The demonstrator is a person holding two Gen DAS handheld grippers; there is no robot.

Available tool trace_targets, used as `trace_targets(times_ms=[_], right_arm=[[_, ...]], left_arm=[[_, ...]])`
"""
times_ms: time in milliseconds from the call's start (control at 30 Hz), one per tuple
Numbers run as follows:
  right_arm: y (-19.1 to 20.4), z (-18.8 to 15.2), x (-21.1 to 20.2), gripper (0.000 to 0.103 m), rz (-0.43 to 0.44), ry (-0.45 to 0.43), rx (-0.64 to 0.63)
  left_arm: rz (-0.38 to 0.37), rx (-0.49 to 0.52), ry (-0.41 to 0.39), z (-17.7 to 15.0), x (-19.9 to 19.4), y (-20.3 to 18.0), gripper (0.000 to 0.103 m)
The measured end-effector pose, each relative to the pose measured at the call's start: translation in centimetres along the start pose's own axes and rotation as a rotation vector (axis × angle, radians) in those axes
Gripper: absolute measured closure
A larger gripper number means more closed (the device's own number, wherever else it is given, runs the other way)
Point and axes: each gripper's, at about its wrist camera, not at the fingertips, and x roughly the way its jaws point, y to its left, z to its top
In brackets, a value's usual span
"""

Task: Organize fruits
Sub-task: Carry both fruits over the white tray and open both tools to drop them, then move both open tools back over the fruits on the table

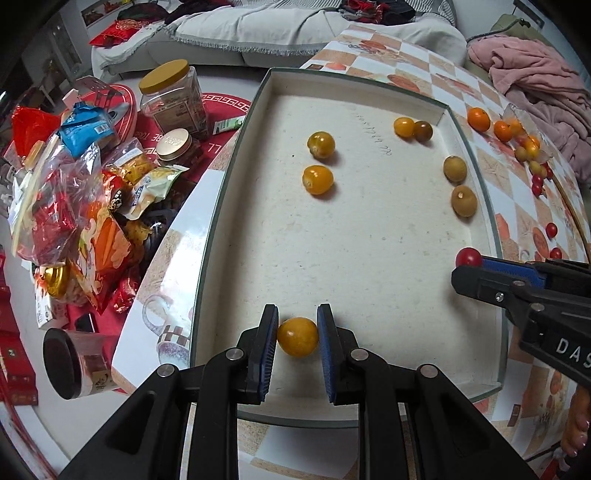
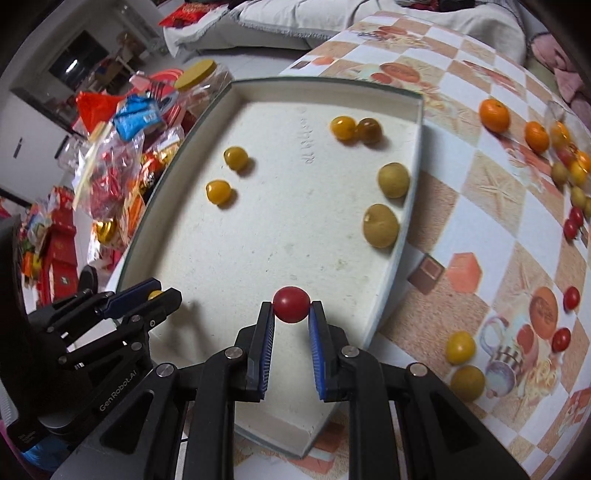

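A shallow white tray [image 1: 369,266] [image 2: 258,236] lies on the patterned table and holds several yellow tomatoes and two olive-brown fruits [image 1: 463,201] [image 2: 381,225]. Over its near end my left gripper [image 1: 297,325] is shut on a yellow tomato [image 1: 297,336]. In the right wrist view the left gripper [image 2: 157,293] shows at the tray's left edge with the yellow tomato [image 2: 156,294] between its pads. My right gripper [image 2: 291,308] is shut on a red cherry tomato [image 2: 291,304] above the tray's near right part. The left wrist view shows the right gripper [image 1: 466,263] with that red tomato [image 1: 468,257].
Right of the tray lie loose fruits: small oranges [image 2: 494,115], red cherry tomatoes [image 2: 571,297] and yellow tomatoes [image 2: 460,347]. Snack bags [image 1: 74,206] and jars [image 1: 173,99] crowd the floor on the left. A sofa [image 1: 266,33] and a pink blanket [image 1: 532,74] lie beyond the table.
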Motion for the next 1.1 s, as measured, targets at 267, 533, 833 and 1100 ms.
trace_targets(times_ms=[267, 533, 833, 1100], right_arm=[[0.1, 0.1, 1.9, 0.082, -0.028, 0.044, -0.014], [-0.1, 0.1, 1.8, 0.072, -0.023, 0.04, -0.024], [-0.8, 0.3, -2.8, 0.024, -0.001, -0.104, 0.019], [-7.5, -2.2, -5.3, 0.023, -0.1, -0.109, 0.191]], left_arm=[[0.003, 0.004, 0.02, 0.2, 0.8, -0.3, 0.08], [0.057, 0.028, 0.018, 0.1, 1.0, -0.2, 0.034], [0.06, 0.033, 0.008, 0.5, 0.1, -0.3, 0.034], [0.013, 0.11, -0.021, 1.1, -1.6, -4.7, 0.034]])
